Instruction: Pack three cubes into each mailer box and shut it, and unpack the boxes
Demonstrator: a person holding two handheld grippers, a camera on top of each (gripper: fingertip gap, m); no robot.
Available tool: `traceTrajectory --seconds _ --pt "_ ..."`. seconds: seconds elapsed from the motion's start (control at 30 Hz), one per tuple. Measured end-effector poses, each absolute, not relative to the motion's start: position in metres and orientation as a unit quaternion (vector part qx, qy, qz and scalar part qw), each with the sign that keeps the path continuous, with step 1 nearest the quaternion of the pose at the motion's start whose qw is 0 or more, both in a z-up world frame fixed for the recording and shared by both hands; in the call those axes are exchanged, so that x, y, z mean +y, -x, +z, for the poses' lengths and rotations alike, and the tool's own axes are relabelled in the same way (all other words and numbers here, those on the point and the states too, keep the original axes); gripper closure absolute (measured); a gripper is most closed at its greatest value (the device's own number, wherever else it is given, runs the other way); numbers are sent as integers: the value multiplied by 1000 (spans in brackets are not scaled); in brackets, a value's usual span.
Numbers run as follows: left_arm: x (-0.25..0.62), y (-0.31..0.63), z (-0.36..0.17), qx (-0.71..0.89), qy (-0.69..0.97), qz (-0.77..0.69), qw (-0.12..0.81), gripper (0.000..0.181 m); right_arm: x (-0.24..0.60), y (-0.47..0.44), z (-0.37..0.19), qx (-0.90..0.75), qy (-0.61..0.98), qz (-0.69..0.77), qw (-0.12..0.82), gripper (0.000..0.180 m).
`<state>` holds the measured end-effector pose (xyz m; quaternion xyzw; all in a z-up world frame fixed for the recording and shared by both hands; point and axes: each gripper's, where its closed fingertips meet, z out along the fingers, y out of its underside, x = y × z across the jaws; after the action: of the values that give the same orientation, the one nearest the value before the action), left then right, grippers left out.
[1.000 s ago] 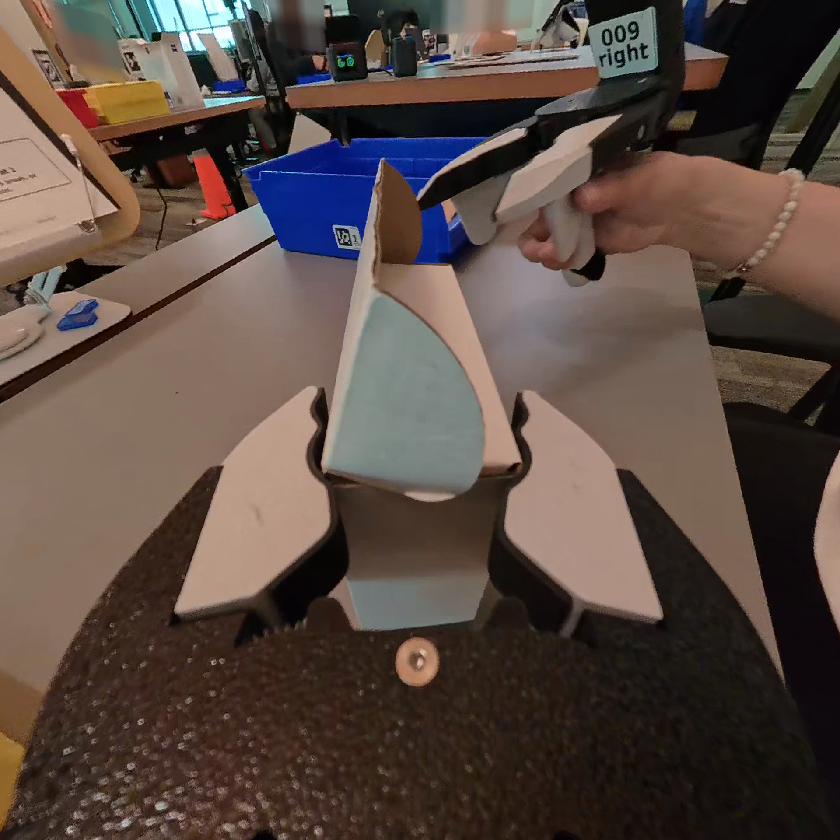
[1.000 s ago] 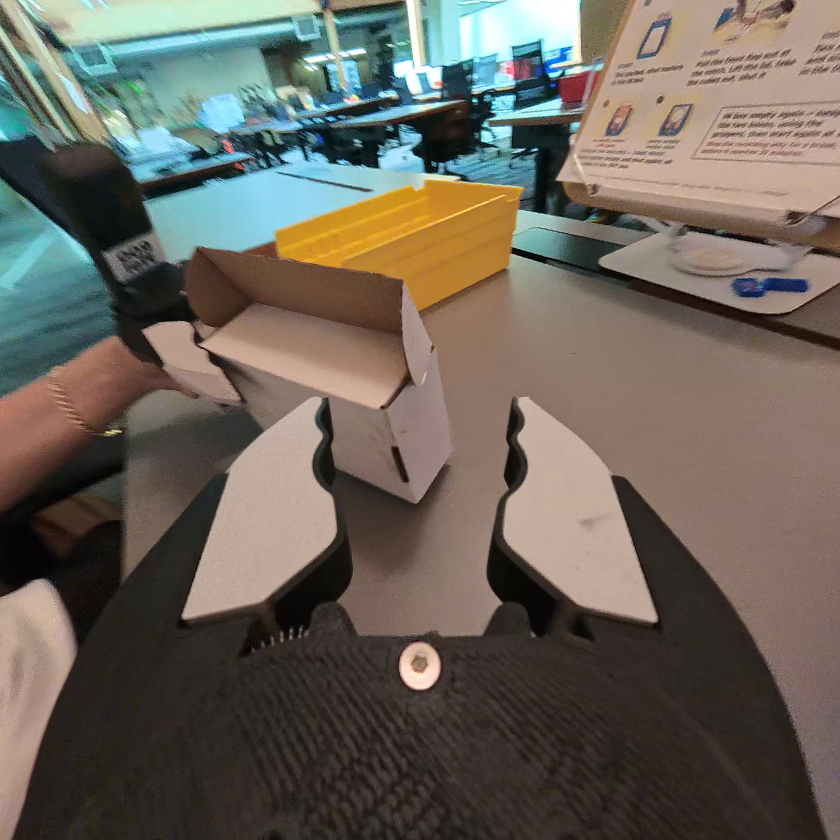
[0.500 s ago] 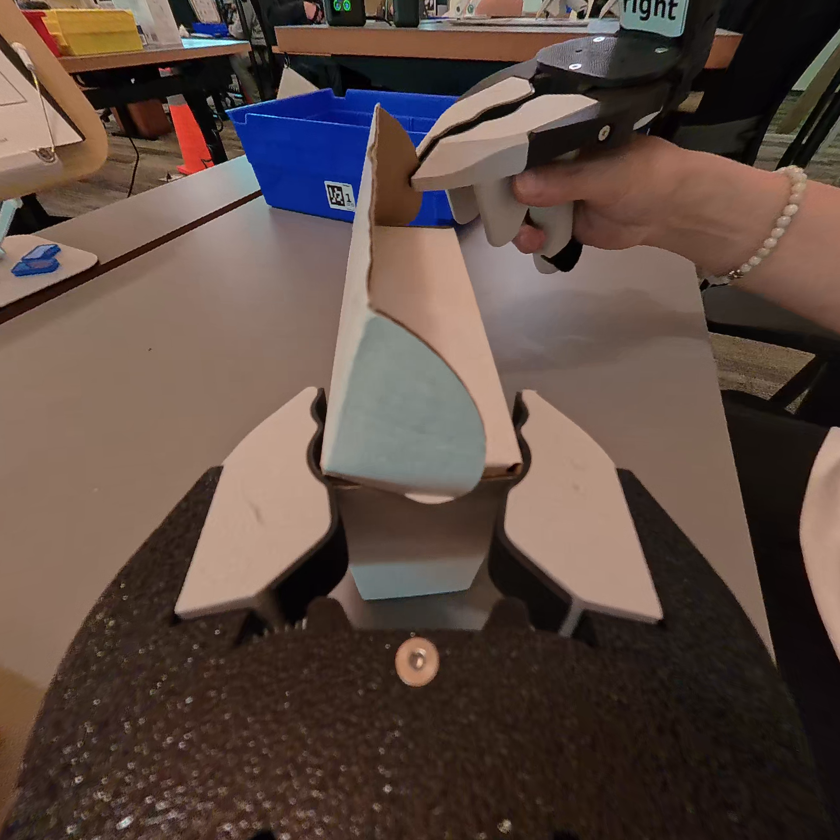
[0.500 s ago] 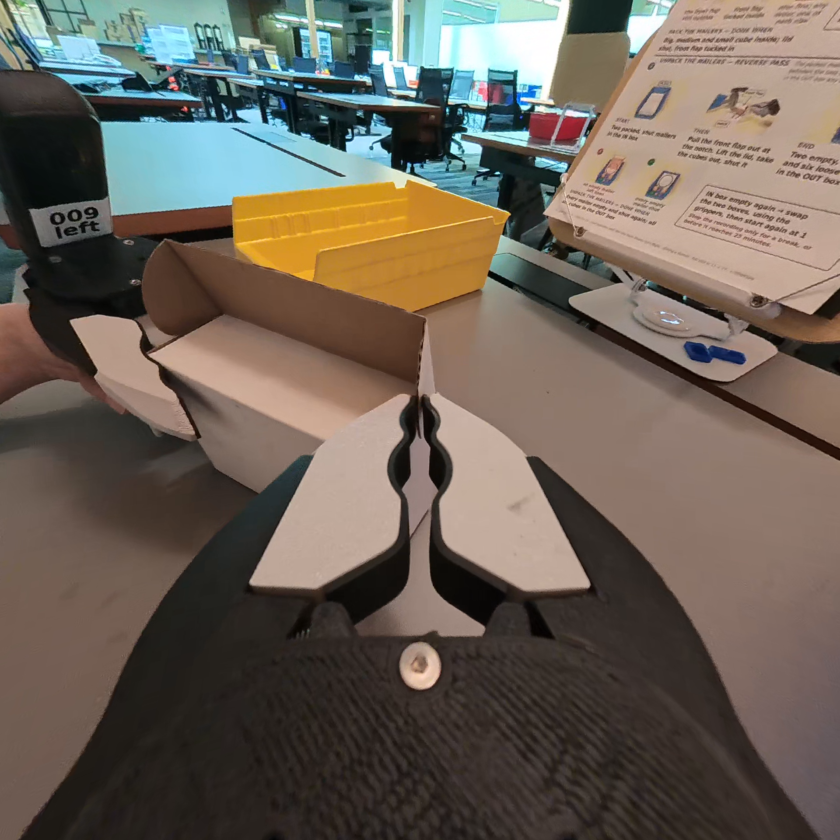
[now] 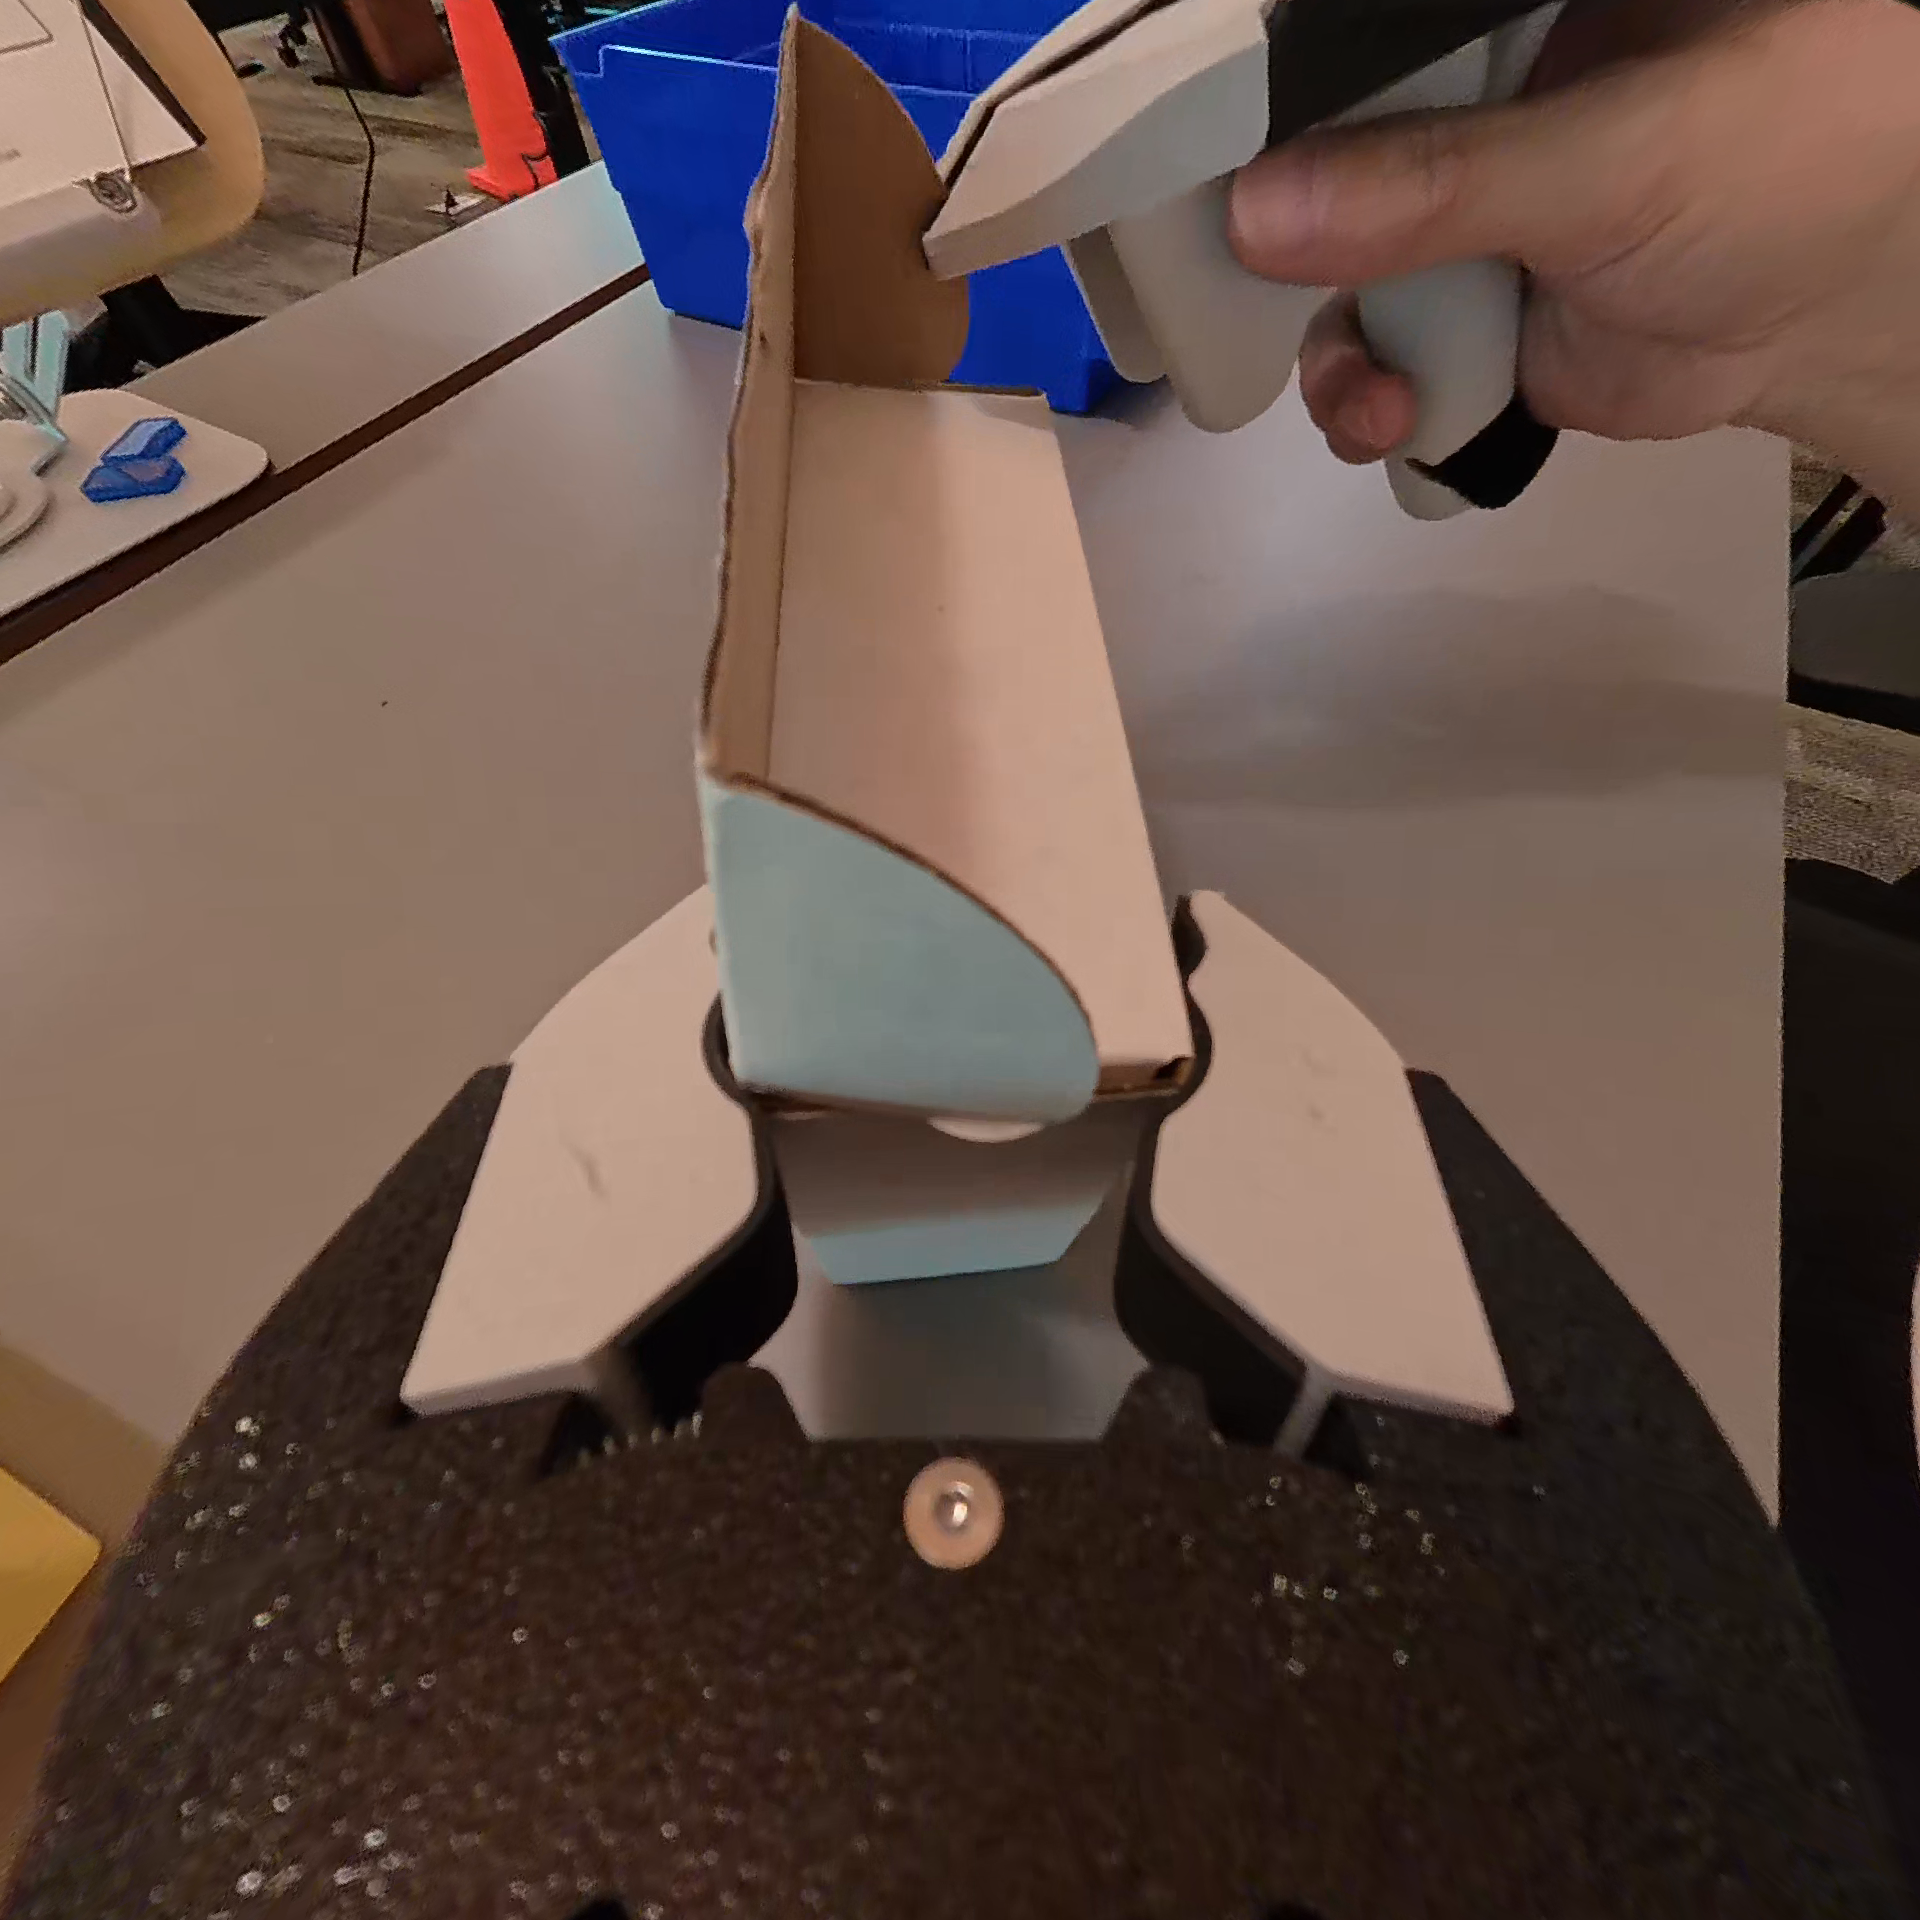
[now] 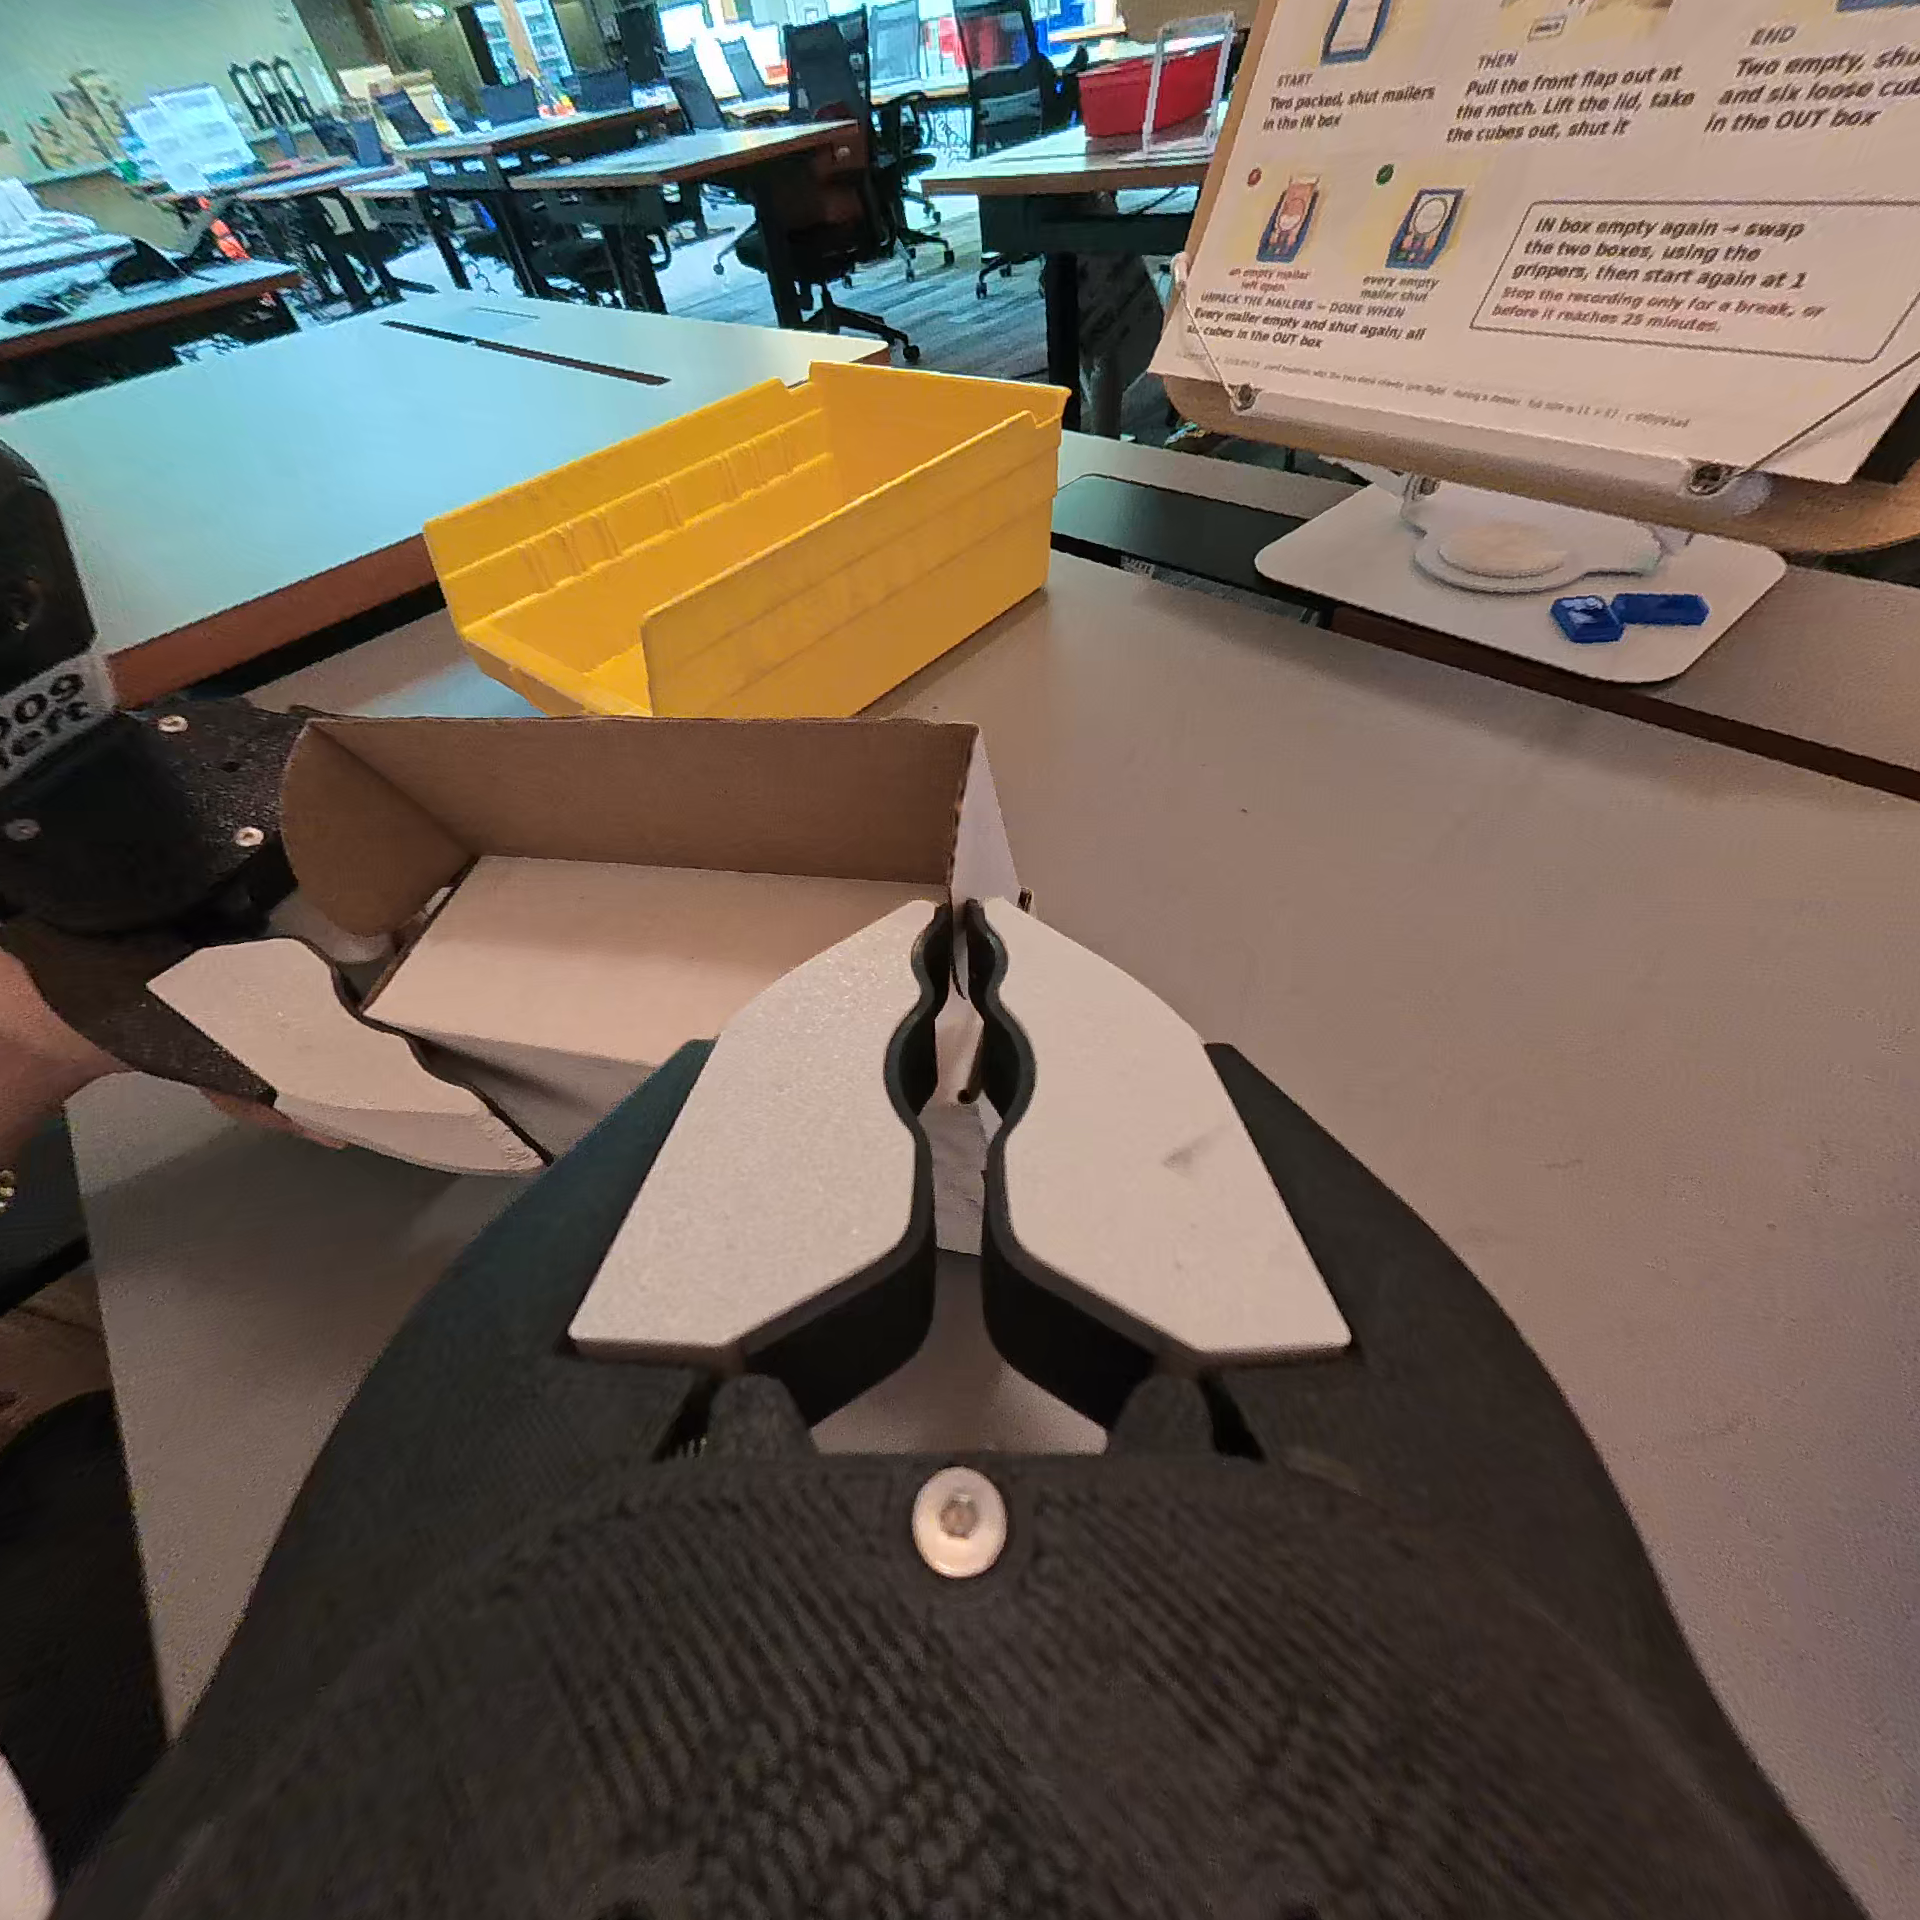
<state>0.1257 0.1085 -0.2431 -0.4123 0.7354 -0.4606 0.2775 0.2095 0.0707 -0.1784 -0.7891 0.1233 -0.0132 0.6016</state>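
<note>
Box sits nearest in the left wrist view, its near end clamped between the left gripper fingers, so that gripper is closed on it; the box is held just above the table, tilted. No cubes visible inside, though the lid hides most of the interior. Step in hand, as I judge it: closing the emptied or still-unfilled box, working the side flap at the far end. Right gripper is pinched tight on that flap; in the right wrist view its fingers meet on the flap edge with almost no gap. Next move likely calls for folding the flap inward and tucking it while the left keeps the box steady; thin card, so a gentle pull. Farther off: yellow bin behind the box in the right view, blue bin at the far table edge in the left view, instruction board far right. Versus 1.0 s ago: right gripper was wide open and short of the box, now clamped on the flap; left grip unchanged, box brought closer to the right camera.
</note>
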Motion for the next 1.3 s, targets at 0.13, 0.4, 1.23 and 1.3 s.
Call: traceTrajectory --seconds 0.13,0.4,1.23,1.3 --pt "109 -127 -243 732 414 -463 280 104 68 -214 -185 120 792 -33 597 178" --pt "130 -116 -228 725 453 -423 300 100 68 -216 -189 133 794 -62 590 178" --pt "163 -96 -198 623 617 -374 303 178 55 -195 -189 167 771 -159 594 177" --pt "166 -100 -194 577 636 -433 274 178 54 -193 -190 163 769 -175 592 176"
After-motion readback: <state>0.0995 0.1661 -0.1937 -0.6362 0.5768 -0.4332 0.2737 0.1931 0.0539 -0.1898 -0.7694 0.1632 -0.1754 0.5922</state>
